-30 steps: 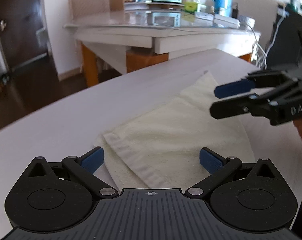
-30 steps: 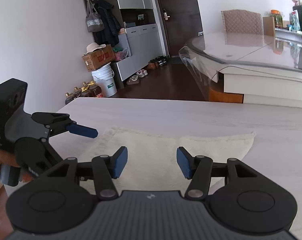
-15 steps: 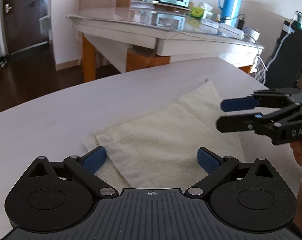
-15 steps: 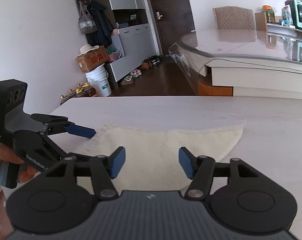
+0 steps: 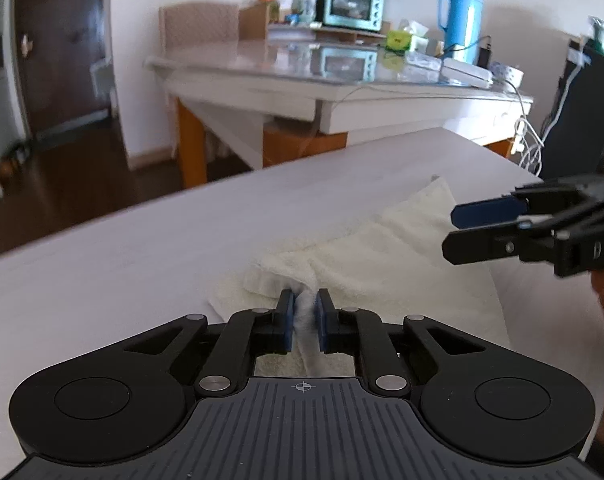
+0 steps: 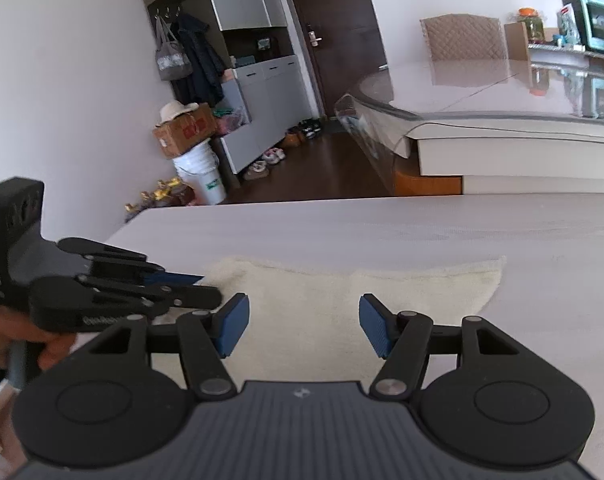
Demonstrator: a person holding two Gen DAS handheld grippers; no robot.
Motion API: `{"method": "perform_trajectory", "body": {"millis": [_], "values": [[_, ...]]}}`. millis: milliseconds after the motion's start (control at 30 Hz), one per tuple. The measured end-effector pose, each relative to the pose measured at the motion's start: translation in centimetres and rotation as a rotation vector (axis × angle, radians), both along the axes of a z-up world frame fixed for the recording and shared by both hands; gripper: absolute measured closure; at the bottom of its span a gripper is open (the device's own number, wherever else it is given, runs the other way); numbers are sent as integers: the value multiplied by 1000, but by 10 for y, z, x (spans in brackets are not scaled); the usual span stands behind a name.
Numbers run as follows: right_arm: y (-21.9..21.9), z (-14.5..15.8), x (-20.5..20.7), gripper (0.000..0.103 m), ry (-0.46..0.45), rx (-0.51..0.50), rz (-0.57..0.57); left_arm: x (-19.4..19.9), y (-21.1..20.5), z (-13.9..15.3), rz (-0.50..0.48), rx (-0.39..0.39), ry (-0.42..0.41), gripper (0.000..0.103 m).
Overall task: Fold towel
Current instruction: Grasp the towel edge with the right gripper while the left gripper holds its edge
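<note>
A cream towel (image 5: 386, 260) lies folded on the white table (image 5: 141, 256). My left gripper (image 5: 304, 322) is shut on the towel's near edge, and cloth bunches up between its blue pads. My right gripper (image 6: 304, 326) is open and empty, hovering just above the towel (image 6: 334, 300) near its middle. In the left wrist view the right gripper (image 5: 454, 228) shows at the right, above the towel's right side. In the right wrist view the left gripper (image 6: 209, 290) shows at the left, at the towel's left end.
The table's far edge (image 6: 342, 200) drops to a dark wood floor. A glass-topped dining table (image 5: 342, 80) stands beyond with a teal oven (image 5: 352, 4) and a blue flask (image 5: 460, 20). Cables (image 5: 530, 144) hang at the right. A cabinet, box and bucket (image 6: 199, 172) stand by the wall.
My left gripper has closed from wide open onto the towel's near edge, bunching the cloth. My right gripper has stayed open and moved little.
</note>
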State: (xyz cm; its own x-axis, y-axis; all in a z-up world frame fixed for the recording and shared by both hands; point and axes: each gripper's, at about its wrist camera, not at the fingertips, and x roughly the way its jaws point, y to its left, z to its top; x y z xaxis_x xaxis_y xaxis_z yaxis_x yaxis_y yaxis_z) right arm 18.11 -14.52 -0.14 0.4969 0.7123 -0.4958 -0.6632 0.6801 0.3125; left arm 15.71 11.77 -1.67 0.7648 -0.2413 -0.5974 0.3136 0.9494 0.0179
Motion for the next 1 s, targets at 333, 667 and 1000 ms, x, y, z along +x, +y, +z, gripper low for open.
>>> {"method": "perform_trajectory", "body": {"millis": [333, 667, 1000], "values": [[15, 9, 3, 49, 81, 51, 79, -31, -50, 1, -198, 231, -113, 90], [38, 2, 5, 95, 76, -7, 93, -36, -58, -4, -206, 254, -124, 67], [15, -3, 0, 96, 100, 27, 71, -18, 1, 15, -34, -4, -55, 21]]}}
